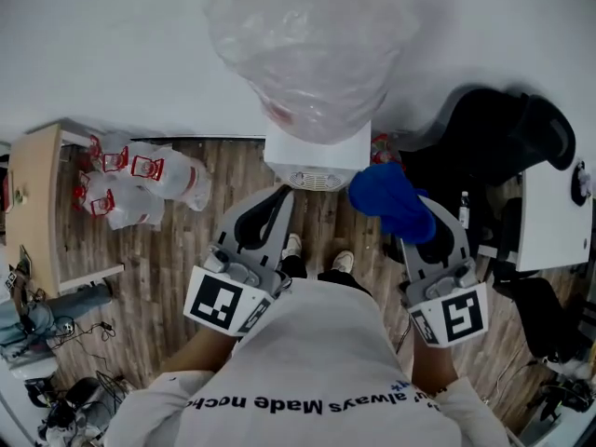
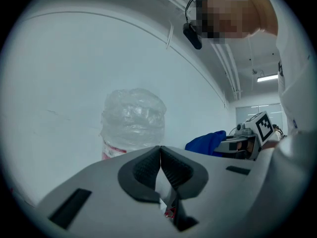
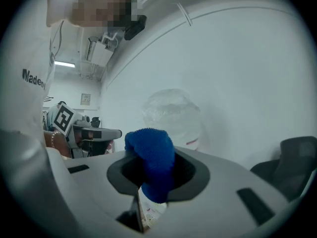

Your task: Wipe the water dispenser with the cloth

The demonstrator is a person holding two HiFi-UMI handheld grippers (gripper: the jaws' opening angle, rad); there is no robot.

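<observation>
Your white shirt fills the bottom of the head view, print reads "always Made", upside down. Blue cloth is bunched and pinched in your right gripper, sticking up past the jaw tips. Water dispenser stands upright straight ahead and slightly left of the cloth, its plastic-wrapped bottle on top; cloth sits just beside the dispenser's right front corner, contact not clear. Right hand looks the nearer one for wiping, so move forward and left. Left gripper has jaws pressed together, nothing between, by the dispenser's left front. Bottle's red label unreadable; red-printed bags on the floor at left, too small to read
</observation>
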